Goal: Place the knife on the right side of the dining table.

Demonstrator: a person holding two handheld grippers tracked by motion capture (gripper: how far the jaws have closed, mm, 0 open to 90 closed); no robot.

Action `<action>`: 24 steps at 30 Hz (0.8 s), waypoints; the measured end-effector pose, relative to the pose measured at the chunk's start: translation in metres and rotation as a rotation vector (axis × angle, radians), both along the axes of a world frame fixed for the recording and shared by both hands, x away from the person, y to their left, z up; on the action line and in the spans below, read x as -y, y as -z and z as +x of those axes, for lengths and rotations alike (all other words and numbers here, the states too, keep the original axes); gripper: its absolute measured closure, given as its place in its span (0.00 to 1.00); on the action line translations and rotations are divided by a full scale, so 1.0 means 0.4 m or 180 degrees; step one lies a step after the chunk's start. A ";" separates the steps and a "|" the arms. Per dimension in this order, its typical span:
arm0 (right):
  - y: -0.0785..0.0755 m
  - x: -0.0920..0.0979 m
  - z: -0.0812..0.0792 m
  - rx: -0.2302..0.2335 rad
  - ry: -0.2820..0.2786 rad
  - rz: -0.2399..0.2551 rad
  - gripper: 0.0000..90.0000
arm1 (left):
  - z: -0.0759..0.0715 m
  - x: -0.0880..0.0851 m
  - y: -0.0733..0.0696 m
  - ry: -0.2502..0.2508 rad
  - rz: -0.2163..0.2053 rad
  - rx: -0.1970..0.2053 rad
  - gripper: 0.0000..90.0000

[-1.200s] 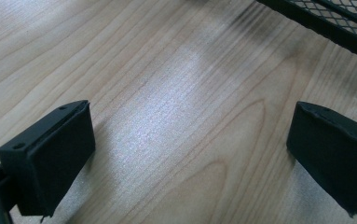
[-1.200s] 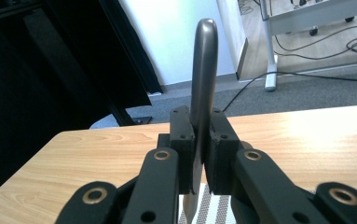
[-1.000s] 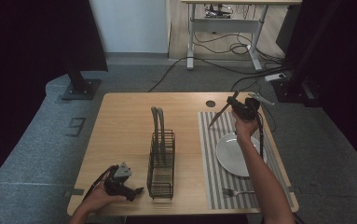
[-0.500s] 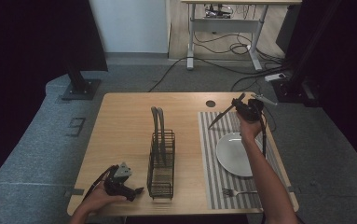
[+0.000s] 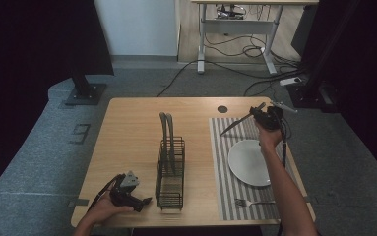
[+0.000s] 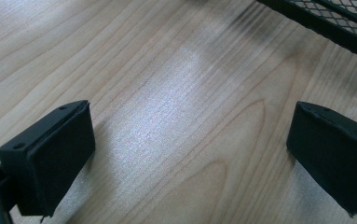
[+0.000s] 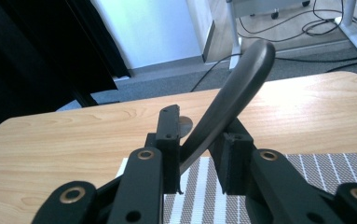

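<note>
At the seven o'clock corner of the tabletop [image 5: 127, 128], the left gripper [image 5: 144, 201] rests on the wood in a person's hand, its jaws spread wide with nothing between them, pointing toward the black wire rack [image 5: 170, 172] just beside it at three o'clock. The left gripper view looks down at bare wood grain between the two black pads, with the rack's mesh base crossing its one o'clock corner. The rack stands at the centre of the tabletop and holds two dark-handled pieces of cutlery [image 5: 166, 129] upright at its far end, apparently sorted there for storage. To the right lies a striped placemat [image 5: 221, 172] carrying a white plate [image 5: 249, 162], with a fork [image 5: 253, 202] at its near edge. Above the mat's twelve o'clock end, the right gripper [image 5: 258, 113] is raised off the surface, clamped on a knife [image 5: 237, 122] whose blade slants toward eight o'clock. The right gripper view shows the dark curved handle [image 7: 232, 95] pinched between the closed jaws and rising past them. Held clear and angled toward the rack, the knife looks bound for a slot there.
</note>
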State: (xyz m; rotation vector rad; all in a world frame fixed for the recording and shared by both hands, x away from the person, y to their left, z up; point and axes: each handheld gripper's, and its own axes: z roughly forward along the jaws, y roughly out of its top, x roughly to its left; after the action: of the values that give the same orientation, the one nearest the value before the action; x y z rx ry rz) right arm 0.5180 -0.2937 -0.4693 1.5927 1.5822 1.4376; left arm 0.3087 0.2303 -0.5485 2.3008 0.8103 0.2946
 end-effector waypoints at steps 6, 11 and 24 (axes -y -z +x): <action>0.003 0.013 0.001 -0.0071 0.0000 -0.0051 0.79 | 0.000 0.000 0.000 -0.0001 -0.0001 0.0000 0.01; 0.006 0.022 0.001 -0.0131 0.0004 -0.0071 0.77 | 0.000 0.000 0.000 0.0000 -0.0001 0.0000 0.01; 0.033 0.051 -0.005 -0.0214 0.0038 -0.0045 0.73 | 0.000 0.000 0.000 0.0000 -0.0001 0.0000 0.01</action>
State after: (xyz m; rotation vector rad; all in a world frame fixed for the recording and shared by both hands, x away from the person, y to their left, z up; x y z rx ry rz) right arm 0.5160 -0.3142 -0.4823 1.6555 1.6140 1.3770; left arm 0.3088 0.2303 -0.5485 2.3005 0.8104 0.2946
